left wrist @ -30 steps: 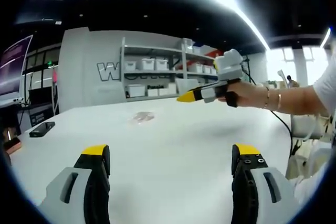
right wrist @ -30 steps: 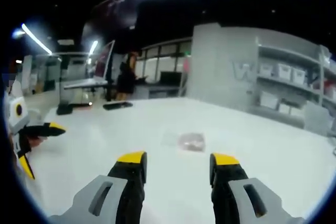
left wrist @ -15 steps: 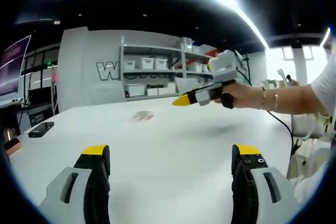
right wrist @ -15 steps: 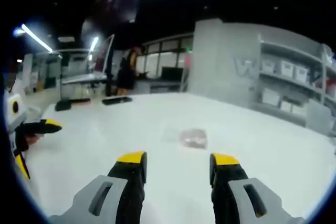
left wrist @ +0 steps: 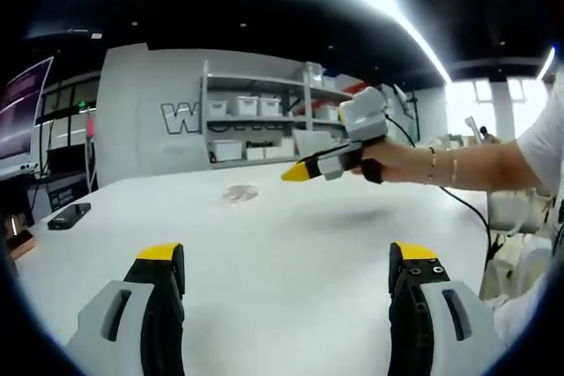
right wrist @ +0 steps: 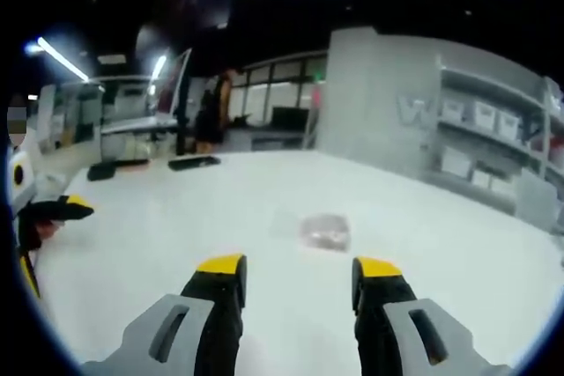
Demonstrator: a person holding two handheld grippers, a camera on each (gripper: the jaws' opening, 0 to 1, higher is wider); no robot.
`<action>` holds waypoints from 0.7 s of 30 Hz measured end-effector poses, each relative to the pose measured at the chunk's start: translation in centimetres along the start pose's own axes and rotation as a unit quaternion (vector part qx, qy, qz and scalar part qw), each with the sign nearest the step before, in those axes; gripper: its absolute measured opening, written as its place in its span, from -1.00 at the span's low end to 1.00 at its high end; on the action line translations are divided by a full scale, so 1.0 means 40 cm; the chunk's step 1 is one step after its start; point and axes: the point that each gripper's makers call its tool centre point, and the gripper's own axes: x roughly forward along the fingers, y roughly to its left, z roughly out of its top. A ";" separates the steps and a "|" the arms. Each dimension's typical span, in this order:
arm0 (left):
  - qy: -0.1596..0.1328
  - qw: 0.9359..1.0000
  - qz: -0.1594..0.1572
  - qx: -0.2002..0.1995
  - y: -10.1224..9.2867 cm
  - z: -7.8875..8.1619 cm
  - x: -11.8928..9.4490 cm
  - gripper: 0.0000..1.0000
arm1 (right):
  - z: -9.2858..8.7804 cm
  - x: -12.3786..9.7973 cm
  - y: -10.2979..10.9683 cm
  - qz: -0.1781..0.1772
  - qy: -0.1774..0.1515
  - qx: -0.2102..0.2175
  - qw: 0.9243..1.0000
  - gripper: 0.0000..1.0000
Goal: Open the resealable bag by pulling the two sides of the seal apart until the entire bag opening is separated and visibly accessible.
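A small clear resealable bag with something pinkish inside lies flat on the white table, far ahead of my left gripper. That gripper is open, low over the table's near part, with nothing between its jaws. In the left gripper view my right gripper comes in from the right in a person's hand, hovering above the table to the right of the bag. In the right gripper view the bag sits just beyond my open right gripper. My left gripper shows at that view's left edge.
A dark phone lies near the table's left edge. Two flat dark objects rest at the table's far side. Shelves with white bins stand behind the table. A person stands in the background. A cable trails from the right hand.
My right gripper has moved forward toward the bag, sliding left in the left gripper view. The bag sits slightly closer in the right gripper view. My left gripper has stayed put.
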 end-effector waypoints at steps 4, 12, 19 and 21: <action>0.002 1.000 0.002 0.001 0.002 -0.002 -0.002 0.90 | -0.001 0.011 0.002 0.001 0.002 -0.002 1.000 -0.07; -0.001 1.000 0.005 0.002 0.004 0.007 -0.005 0.91 | -0.019 0.029 0.008 0.006 0.011 -0.010 1.000 -0.08; -0.002 1.000 0.003 0.008 -0.002 0.015 -0.007 0.91 | -0.025 0.052 -0.008 0.002 0.018 -0.018 1.000 -0.10; 0.000 1.000 0.005 0.009 0.002 0.013 -0.007 0.91 | -0.028 0.062 -0.011 0.001 0.021 -0.019 1.000 -0.11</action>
